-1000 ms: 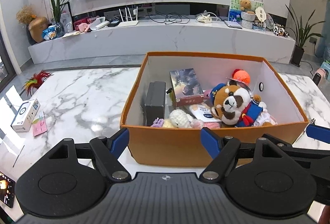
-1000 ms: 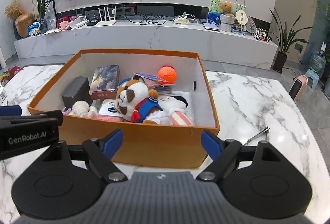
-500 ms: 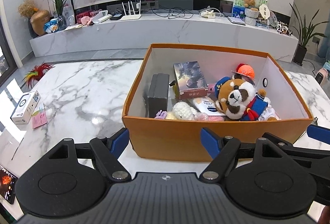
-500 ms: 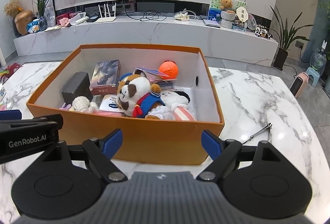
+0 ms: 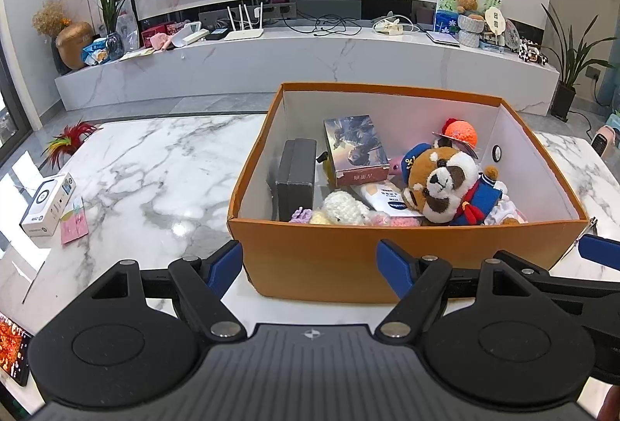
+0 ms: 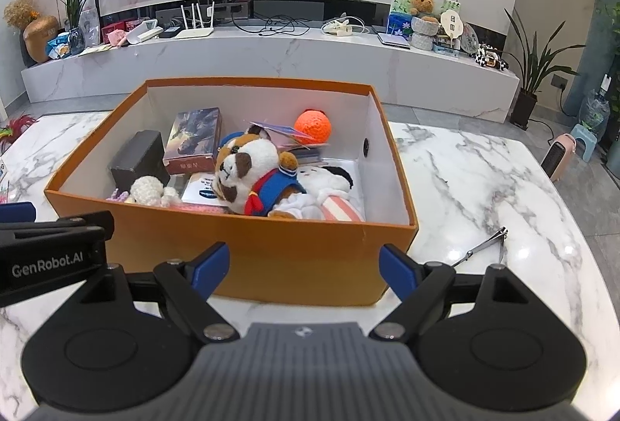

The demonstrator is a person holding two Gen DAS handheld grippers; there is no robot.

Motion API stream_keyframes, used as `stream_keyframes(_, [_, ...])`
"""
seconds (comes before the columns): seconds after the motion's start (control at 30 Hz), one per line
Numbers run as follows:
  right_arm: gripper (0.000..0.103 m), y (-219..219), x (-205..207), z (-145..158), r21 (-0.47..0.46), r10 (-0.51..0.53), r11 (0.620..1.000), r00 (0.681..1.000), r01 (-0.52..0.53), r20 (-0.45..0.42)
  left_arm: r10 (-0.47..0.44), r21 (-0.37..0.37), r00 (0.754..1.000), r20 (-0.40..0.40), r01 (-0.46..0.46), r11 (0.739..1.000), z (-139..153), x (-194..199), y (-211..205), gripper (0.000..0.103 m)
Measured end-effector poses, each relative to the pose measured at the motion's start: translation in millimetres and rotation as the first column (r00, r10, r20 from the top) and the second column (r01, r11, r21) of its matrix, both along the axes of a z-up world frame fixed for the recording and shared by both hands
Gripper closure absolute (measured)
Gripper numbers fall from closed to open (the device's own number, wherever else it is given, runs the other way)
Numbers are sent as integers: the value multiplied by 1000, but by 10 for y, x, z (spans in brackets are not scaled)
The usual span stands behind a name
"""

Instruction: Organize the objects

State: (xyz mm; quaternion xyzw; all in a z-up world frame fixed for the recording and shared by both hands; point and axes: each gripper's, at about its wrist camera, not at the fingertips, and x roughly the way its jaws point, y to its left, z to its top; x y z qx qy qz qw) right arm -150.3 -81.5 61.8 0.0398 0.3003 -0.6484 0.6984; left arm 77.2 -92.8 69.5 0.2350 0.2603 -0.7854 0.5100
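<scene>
Orange box (image 5: 341, 258): one plush dog (image 5: 445, 184), one orange ball (image 5: 459, 133); left gripper (image 5: 310, 258), right gripper (image 6: 304, 266) both spread, empty.

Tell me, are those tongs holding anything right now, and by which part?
Nothing is held. The left tongs and right tongs are both open and empty, in front of the orange box of toys.

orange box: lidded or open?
Open. The orange box has no lid on; plush dog and orange ball show inside from above.
</scene>
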Motion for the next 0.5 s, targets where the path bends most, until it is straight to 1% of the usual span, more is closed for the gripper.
stream_keyframes(0.33, [17,9,3,-4,-1,-6,1000,1000,6,-8,-4,-27,1000,10,4,1000,9,-7,27,13])
stream_keyframes(0.5, [17,15,-1,-4,-4,-10,1000,1000,10,-11,-7,-29,1000,11,7,1000,11,-9,34,13])
